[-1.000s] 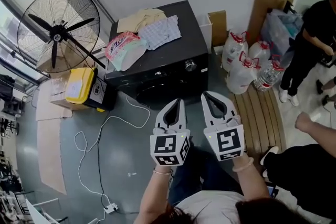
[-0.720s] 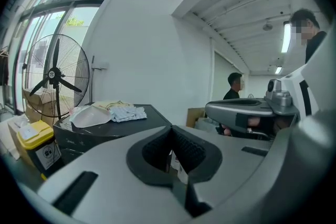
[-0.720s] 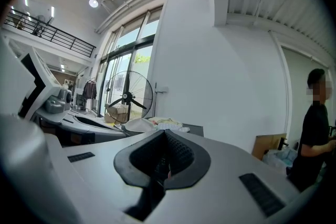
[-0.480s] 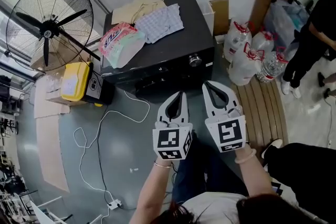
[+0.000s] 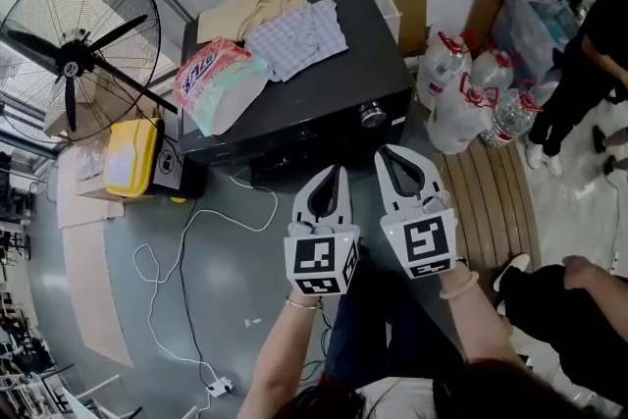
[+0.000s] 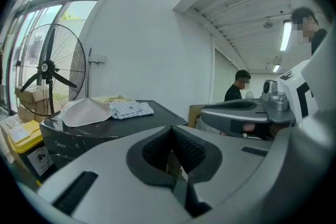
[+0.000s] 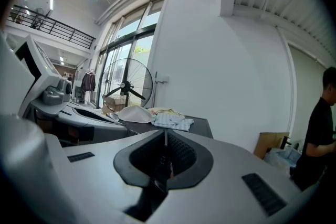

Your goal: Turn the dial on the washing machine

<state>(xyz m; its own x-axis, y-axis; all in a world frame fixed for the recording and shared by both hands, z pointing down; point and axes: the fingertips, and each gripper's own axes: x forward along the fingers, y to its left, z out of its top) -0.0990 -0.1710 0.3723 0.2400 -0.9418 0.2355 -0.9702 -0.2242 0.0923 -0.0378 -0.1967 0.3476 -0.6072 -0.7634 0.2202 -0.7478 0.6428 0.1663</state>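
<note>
Head view: dial (image 5: 372,115) beyond right tongs (image 5: 394,153)

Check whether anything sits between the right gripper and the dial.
Nothing visible does: a clear gap separates the shut right gripper from the dial. Clothes and a bag lie farther back on the washing machine's top.
</note>
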